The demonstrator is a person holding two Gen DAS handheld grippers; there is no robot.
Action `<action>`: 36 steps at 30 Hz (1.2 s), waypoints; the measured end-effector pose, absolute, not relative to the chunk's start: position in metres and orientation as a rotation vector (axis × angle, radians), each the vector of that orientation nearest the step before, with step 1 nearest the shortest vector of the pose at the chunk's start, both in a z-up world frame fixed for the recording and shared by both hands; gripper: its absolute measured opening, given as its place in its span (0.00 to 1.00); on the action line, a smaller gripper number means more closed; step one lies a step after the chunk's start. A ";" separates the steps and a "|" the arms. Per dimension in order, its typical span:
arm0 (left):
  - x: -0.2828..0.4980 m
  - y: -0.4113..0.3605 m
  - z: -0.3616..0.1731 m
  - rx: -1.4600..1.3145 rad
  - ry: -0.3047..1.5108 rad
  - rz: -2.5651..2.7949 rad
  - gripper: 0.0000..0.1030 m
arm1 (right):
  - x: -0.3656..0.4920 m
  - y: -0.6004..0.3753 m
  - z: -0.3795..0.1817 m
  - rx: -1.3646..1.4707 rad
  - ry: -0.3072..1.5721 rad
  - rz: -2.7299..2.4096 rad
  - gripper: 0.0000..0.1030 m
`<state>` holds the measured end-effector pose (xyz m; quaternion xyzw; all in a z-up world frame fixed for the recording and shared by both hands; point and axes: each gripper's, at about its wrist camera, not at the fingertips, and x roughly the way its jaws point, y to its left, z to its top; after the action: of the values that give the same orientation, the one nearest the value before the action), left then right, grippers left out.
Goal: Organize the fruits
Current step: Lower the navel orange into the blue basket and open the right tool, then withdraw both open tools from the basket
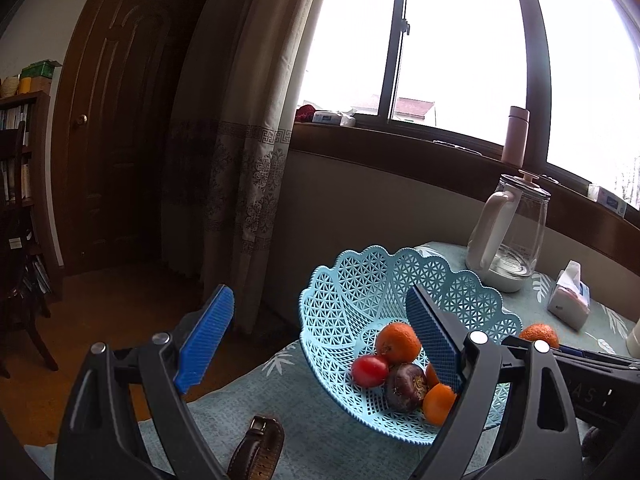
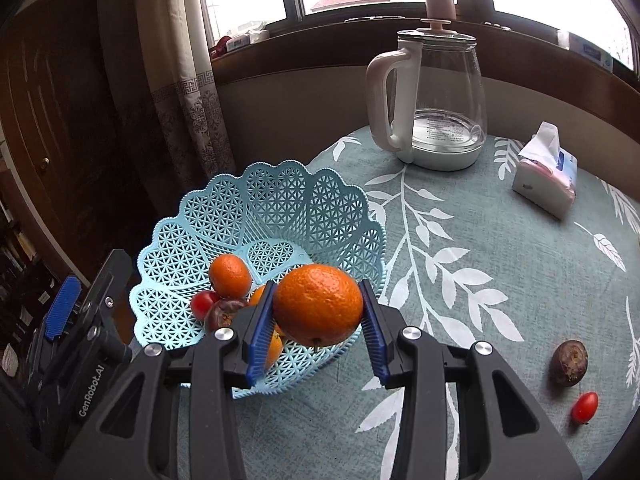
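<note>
A light-blue lattice basket (image 2: 280, 188) stands at the table's left edge. It holds a mandarin (image 2: 230, 276), a red tomato (image 2: 202, 304), a dark purple fruit (image 2: 224, 314) and more orange fruit partly hidden. My right gripper (image 2: 318, 320) is shut on a large orange (image 2: 318, 304), held over the basket's near rim. My left gripper (image 1: 320, 340) is open with nothing between its fingers, its right pad (image 1: 434, 344) over the basket (image 1: 360, 300). On the cloth to the right lie a brown-purple fruit (image 2: 568, 362) and a cherry tomato (image 2: 584, 406).
A glass kettle (image 2: 432, 100) with a white handle stands at the back of the table, with a tissue pack (image 2: 546, 172) to its right. A brown leather watch strap (image 1: 258, 448) lies near the front left. The table edge drops to the floor just left of the basket.
</note>
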<state>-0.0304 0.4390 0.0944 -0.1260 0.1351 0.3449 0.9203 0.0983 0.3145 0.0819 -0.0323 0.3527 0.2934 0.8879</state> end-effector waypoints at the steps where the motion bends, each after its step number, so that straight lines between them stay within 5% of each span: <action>1: -0.031 0.440 0.094 -0.262 0.277 0.710 0.87 | 0.099 0.314 0.082 -0.059 0.731 0.607 0.45; 36: -0.051 0.401 0.110 -0.110 0.103 0.718 0.97 | 0.070 0.247 0.095 0.055 0.627 0.423 0.70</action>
<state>-0.0511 0.4007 0.1103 -0.0538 0.0502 0.3510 0.9335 0.0702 0.2469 0.0951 0.0268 0.3063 0.2066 0.9289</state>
